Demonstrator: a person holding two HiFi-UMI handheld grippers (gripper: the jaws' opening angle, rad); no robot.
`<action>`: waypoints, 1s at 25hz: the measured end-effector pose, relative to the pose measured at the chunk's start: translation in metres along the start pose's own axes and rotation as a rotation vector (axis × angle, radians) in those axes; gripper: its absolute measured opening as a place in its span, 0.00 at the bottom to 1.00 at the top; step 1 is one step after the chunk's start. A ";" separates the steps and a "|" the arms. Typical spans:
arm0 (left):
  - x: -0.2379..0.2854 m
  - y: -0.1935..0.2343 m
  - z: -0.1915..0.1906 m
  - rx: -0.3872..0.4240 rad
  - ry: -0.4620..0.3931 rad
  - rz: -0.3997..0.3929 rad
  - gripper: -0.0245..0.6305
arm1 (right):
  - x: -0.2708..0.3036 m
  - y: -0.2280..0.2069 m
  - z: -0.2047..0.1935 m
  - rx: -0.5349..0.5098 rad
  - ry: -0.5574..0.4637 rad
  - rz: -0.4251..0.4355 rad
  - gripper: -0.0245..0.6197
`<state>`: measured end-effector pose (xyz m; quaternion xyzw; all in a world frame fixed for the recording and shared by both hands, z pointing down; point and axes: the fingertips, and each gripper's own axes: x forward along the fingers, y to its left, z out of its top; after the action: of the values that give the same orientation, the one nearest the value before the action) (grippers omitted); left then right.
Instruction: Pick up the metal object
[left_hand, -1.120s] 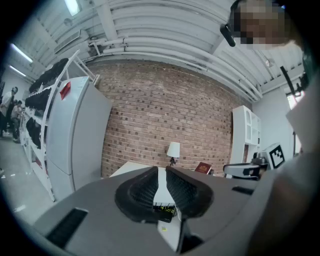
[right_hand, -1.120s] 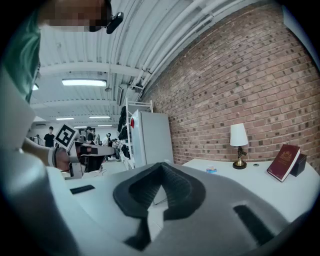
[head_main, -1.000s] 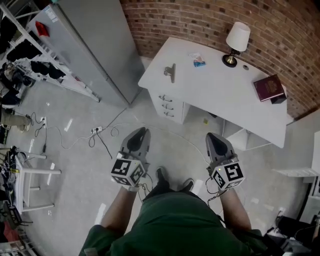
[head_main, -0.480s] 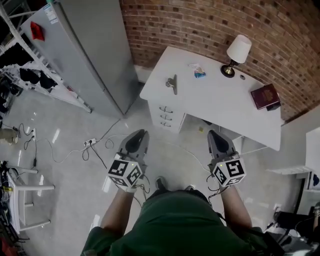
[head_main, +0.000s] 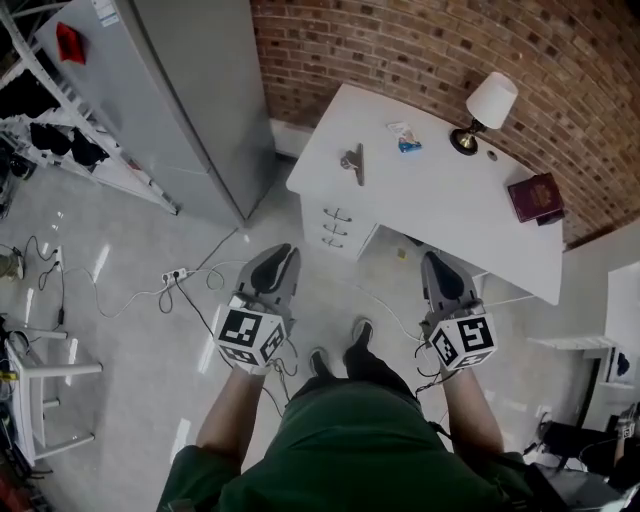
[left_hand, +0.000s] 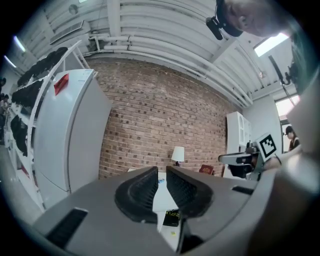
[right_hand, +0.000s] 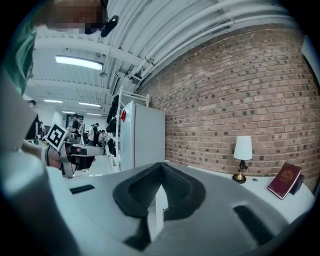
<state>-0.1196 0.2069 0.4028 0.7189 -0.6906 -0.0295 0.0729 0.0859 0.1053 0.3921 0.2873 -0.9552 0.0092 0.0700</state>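
The metal object (head_main: 353, 161), a silver clip-like piece, lies near the left end of the white desk (head_main: 440, 210). Both grippers hang over the floor in front of the desk, well short of it. My left gripper (head_main: 279, 254) is open by a narrow gap with nothing between its pads (left_hand: 145, 187). My right gripper (head_main: 437, 261) is shut and empty, its tips meeting in the right gripper view (right_hand: 161, 167). Neither gripper view shows the metal object.
On the desk stand a lamp (head_main: 490, 104), a dark red book (head_main: 536, 195) and a small blue packet (head_main: 402, 141). A drawer unit (head_main: 340, 222) sits under the desk. A grey cabinet (head_main: 180, 90) stands to the left, and cables (head_main: 175, 280) trail on the floor.
The person has stepped forward, one foot now ahead, and the desk sits slightly lower and closer in the head view. Both grippers keep their pose and jaw setting.
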 end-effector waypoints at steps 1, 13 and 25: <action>0.002 0.001 0.001 0.003 0.000 0.000 0.11 | 0.004 0.000 -0.001 0.005 0.000 0.005 0.04; 0.057 0.021 0.012 0.068 0.025 0.063 0.11 | 0.082 -0.037 -0.001 0.057 -0.044 0.092 0.04; 0.143 0.049 0.012 0.082 0.073 0.155 0.11 | 0.169 -0.098 0.001 0.100 -0.038 0.202 0.04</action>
<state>-0.1636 0.0618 0.4060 0.6664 -0.7416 0.0308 0.0708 -0.0002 -0.0691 0.4129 0.1928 -0.9788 0.0586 0.0363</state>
